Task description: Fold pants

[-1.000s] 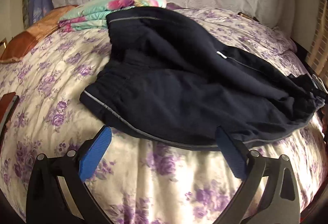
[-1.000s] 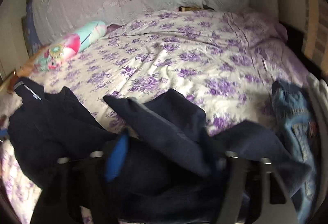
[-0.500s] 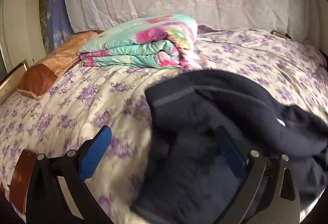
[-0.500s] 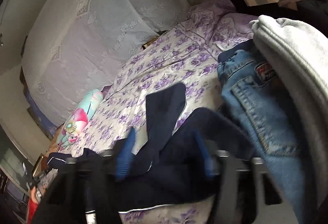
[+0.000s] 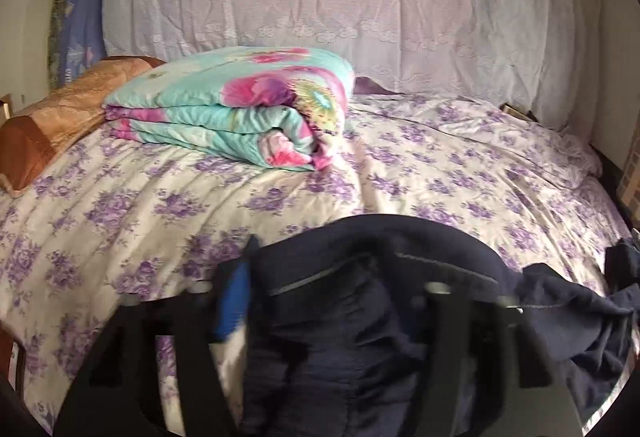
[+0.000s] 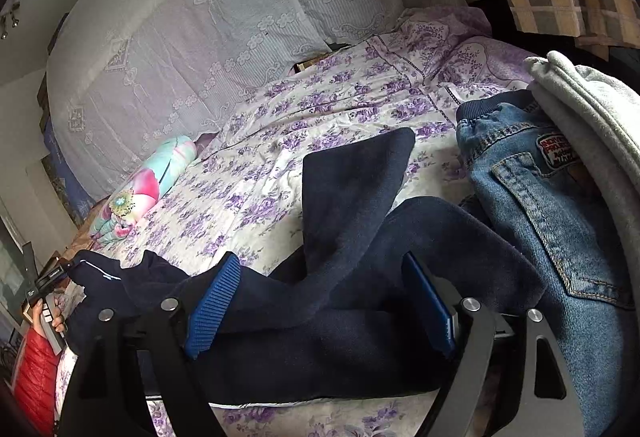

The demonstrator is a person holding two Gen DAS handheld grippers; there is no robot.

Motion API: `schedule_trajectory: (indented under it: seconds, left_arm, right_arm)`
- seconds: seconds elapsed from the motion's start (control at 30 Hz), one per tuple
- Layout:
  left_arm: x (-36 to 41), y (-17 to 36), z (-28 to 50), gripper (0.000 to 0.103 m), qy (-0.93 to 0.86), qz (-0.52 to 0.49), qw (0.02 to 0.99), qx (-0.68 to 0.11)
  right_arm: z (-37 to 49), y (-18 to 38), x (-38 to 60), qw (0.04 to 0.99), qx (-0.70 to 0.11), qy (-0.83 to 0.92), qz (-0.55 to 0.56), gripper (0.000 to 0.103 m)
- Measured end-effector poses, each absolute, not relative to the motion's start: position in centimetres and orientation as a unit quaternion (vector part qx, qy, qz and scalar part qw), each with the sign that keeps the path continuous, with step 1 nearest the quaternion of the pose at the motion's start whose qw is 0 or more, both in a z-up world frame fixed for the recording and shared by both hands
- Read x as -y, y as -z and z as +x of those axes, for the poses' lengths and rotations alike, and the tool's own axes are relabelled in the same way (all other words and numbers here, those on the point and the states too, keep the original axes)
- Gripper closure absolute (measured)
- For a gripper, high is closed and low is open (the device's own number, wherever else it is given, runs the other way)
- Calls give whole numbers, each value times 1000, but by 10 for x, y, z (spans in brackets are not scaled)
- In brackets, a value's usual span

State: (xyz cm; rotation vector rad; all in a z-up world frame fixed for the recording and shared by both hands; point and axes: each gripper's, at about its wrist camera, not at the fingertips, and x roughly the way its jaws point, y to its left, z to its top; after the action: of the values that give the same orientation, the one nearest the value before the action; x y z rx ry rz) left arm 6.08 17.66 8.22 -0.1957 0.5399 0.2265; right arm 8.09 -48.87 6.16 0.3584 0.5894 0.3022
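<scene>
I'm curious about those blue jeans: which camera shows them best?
The right wrist view: the blue jeans lie at its right side, with waistband, pocket and patch clear. The left wrist view shows none of them, only the dark pants and bed.

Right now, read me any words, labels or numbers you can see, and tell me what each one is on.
Embroidered patch on the blue jeans: several lines of lettering, too small and tilted to read.
Left gripper, seen in the right wrist view: a small white marking, too small to read.
Nothing else carries text.

left gripper [image 5: 320, 317] jaws closing, right gripper [image 6: 324, 301] jaws opening
</scene>
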Motion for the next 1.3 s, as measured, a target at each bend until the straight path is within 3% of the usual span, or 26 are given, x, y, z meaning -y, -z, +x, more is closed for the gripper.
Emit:
schedule_trajectory:
  seconds: [0.1, 0.43, 0.7, 0.83, 0.97, 1.03, 1.3]
  left_arm:
    - [-179, -87, 51, 74, -103, -110, 957, -247]
    - [-155, -109, -11, 82, -20, -137, 969, -204]
    - [-146, -70, -76, 84, -6, -178, 958, -223]
    - [-160, -49, -73, 73, -18, -227, 939, -257]
    - [-176, -41, -82, 31, 25, -344, 907, -241]
    - [-182, -36, -88, 24, 39, -399, 884, -239]
    - [-187, -20, -65, 20, 89, -610, 746, -254]
  right_arm:
    - [81, -62, 489, 930, -288, -147, 174, 19]
    - [80, -63, 491, 931, -280, -149, 178, 19]
    - [80, -63, 489, 931, -285, -150, 173, 17]
    - [79, -63, 485, 931, -288, -150, 165, 14]
    - [79, -62, 486, 931, -287, -151, 170, 14]
    - [80, -62, 487, 930, -288, -150, 170, 14]
    - [81, -61, 484, 930, -294, -150, 161, 10]
